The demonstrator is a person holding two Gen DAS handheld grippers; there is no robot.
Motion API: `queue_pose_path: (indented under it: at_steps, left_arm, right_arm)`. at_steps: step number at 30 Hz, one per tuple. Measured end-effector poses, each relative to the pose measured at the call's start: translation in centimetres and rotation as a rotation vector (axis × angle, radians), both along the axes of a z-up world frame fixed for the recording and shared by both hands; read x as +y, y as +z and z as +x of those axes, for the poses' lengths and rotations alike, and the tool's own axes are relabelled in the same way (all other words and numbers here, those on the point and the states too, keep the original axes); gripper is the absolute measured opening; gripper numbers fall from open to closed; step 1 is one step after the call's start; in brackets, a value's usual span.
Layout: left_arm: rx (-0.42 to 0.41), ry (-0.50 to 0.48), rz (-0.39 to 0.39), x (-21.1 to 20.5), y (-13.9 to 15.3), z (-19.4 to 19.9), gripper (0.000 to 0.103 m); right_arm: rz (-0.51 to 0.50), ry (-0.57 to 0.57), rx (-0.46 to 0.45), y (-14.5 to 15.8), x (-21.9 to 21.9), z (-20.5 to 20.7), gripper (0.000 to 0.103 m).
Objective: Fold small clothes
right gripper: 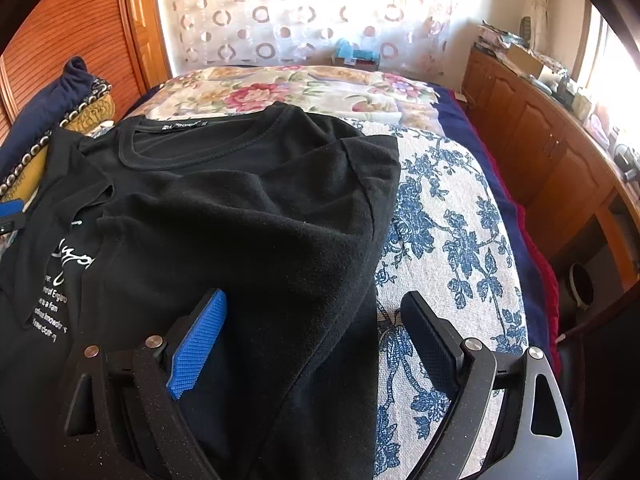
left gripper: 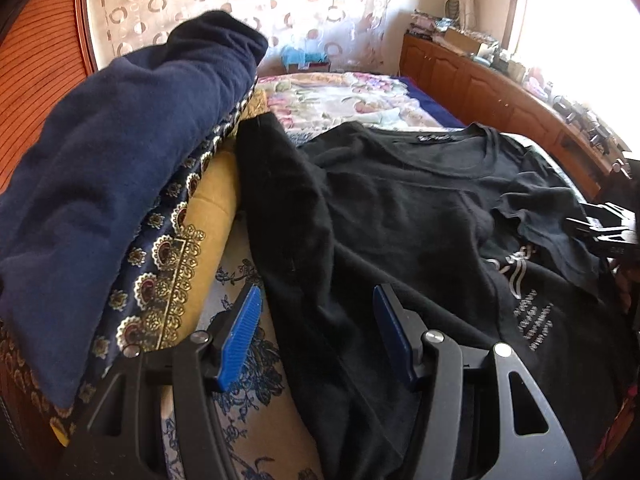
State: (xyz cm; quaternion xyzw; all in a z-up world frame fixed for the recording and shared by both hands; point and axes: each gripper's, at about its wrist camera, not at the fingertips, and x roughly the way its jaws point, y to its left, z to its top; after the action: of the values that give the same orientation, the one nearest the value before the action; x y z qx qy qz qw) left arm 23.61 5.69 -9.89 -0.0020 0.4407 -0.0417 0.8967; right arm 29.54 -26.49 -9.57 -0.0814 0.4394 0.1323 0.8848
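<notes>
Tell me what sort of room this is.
Most likely a home bedroom. A black T-shirt lies on a bed with a blue floral cover, a patterned curtain hangs behind it, and cluttered wooden cabinets line one side.

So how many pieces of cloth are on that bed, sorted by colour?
Black: 1, the T-shirt
Navy: 1, the bundled garment
Blue-and-white floral: 1, the bedcover
Pink floral: 1, the quilt
Total: 4
</notes>
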Motion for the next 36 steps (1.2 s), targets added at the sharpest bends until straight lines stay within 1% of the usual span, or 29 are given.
queue_pose_path:
  at_steps: [6,9,17,18,20,21,23,25,27,32,36]
  left_arm:
    - [0.032,0.002,0.019,-0.1,-0.6,1.0,0.058]
    - [0.046,0.0,0.024,-0.3,-1.0,1.7,0.058]
    - [0.045,0.023,-0.068,0.6,-0.8,3.3,0.058]
    - [0.04,0.021,-0.074,0.6,-0.7,3.4,0.054]
    - [0.024,0.021,-0.058,0.6,-0.7,3.6,0.026]
    - [0.023,0.029,-0.053,0.8,-0.7,3.6,0.022]
    - [0.017,0.022,-0.082,1.2,-0.4,3.4,0.007]
    - [-0.005,0.027,-0.095,1.6,0.4,2.8,0.006]
    - [-0.044,0.021,-0.107,1.6,1.3,2.1,0.005]
    - [-0.12,0.006,-0.084,1.1,3.8,0.5,0.003]
    - [-0.139,-0.013,-0.084,0.8,4.6,-0.1,0.003]
  right_arm:
    - [-0.049,-0.001,-0.032,0.1,0.7,-0.4,0.09]
    - [-0.035,-0.002,-0.023,0.1,0.7,-0.3,0.09]
    - [-0.005,-0.003,-0.003,0.1,0.2,0.0,0.09]
    - [-0.005,-0.003,-0.003,0.0,0.1,0.0,0.09]
    - [-0.007,-0.003,-0.005,0.1,0.1,-0.1,0.09]
    - [-0.006,-0.003,-0.005,0.1,0.0,0.0,0.09]
    - [-0.004,-0.003,-0.003,0.1,-0.1,0.0,0.09]
    - [-0.005,-0.003,-0.004,0.1,-0.1,0.0,0.09]
    - [-0.006,-0.003,-0.003,0.1,-0.1,0.0,0.09]
    - [-0.004,-0.003,0.0,0.0,-0.1,0.0,0.09]
    - [0.009,0.0,0.014,0.1,-0.3,0.3,0.09]
